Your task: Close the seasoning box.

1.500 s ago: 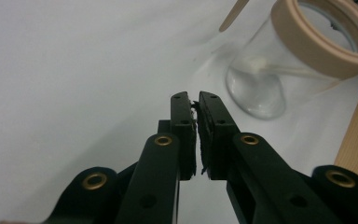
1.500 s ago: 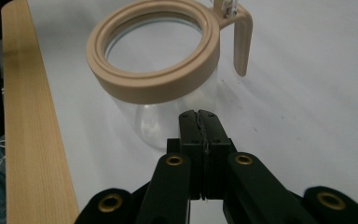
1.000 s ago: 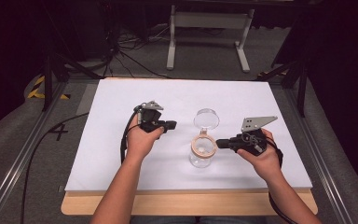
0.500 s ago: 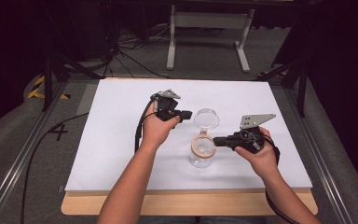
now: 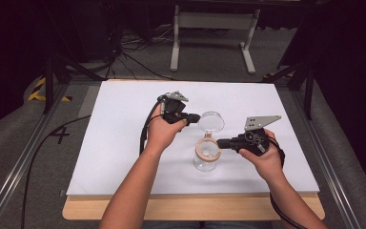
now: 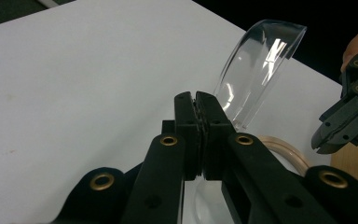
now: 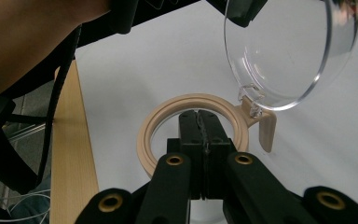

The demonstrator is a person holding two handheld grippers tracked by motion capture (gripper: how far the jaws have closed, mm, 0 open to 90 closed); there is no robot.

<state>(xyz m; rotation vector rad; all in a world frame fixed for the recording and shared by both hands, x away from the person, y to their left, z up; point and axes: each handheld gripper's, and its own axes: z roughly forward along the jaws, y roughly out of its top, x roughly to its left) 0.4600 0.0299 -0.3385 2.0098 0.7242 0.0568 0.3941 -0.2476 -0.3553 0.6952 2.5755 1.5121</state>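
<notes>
Item: clear glass jar (image 5: 205,161) with beige collar ring (image 5: 207,149) and hinged clear lid (image 5: 211,121). Stands upright on the white tabletop (image 5: 119,138), roughly at its middle and toward the person's edge. The lid is swung open and stands tilted up behind the ring, joined to it at a small hinge (image 7: 251,105) beside a beige tab (image 7: 268,131); seen in the right gripper view as a clear disc (image 7: 292,49) over the ring (image 7: 193,133).

Left gripper (image 5: 194,117): held in the left hand (image 5: 161,133), just left of the jar and behind the ring. In the left gripper view its jaws are pressed together, tips at the lower edge of the lid (image 6: 261,70); whether they pinch the lid's edge cannot be told.

Right gripper (image 5: 220,142): held in the right hand (image 5: 262,157), just right of the jar. Jaws pressed together, tips touching the near side of the ring.

Also: wooden board edge (image 5: 190,209) under the tabletop, on the jar's near side.
</notes>
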